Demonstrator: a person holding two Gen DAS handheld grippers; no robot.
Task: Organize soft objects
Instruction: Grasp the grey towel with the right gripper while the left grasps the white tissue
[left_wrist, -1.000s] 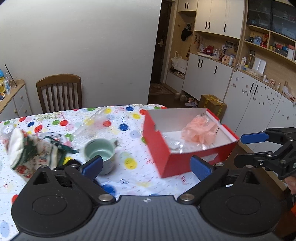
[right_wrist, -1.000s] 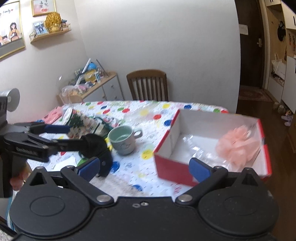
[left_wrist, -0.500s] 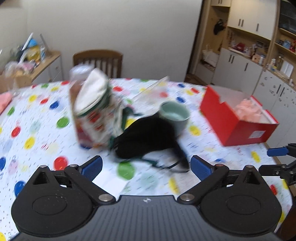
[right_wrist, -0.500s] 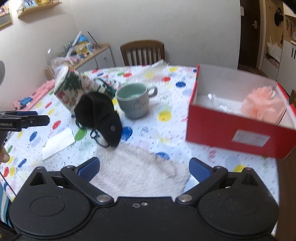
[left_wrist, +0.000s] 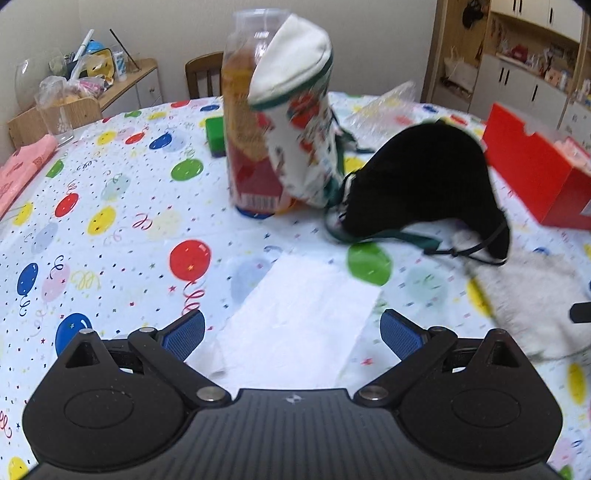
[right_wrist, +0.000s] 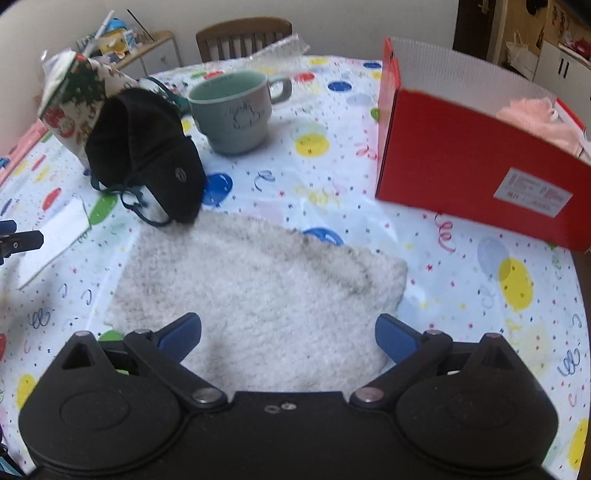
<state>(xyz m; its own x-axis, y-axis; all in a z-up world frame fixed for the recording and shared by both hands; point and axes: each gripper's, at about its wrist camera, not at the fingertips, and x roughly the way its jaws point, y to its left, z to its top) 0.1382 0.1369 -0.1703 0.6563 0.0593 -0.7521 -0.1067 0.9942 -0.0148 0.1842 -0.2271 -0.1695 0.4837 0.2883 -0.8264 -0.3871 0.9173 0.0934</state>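
My left gripper (left_wrist: 291, 334) is open and low over a white paper napkin (left_wrist: 295, 321) lying flat on the balloon-print tablecloth (left_wrist: 110, 221). Beyond it a floral fabric pouch (left_wrist: 299, 118) leans on a clear jar (left_wrist: 247, 122), with a black face mask (left_wrist: 424, 181) to their right. My right gripper (right_wrist: 288, 334) is open just over a fluffy white cloth (right_wrist: 258, 295). The black mask (right_wrist: 147, 155) lies at that cloth's far left corner. A red box (right_wrist: 472, 166) at the right holds a pink puff (right_wrist: 535, 114).
A grey-green mug (right_wrist: 236, 110) stands behind the white cloth. A crumpled clear plastic wrap (left_wrist: 384, 110) and a green block (left_wrist: 215, 136) lie further back. A wooden chair (right_wrist: 243, 37) and a cluttered side cabinet (left_wrist: 92, 88) stand past the table. A pink cloth (left_wrist: 18, 170) lies at the left edge.
Both grippers have come down and forward toward the table. The left one swung left from the red box to the napkin; the right one dropped over the white cloth. Both stayed open.
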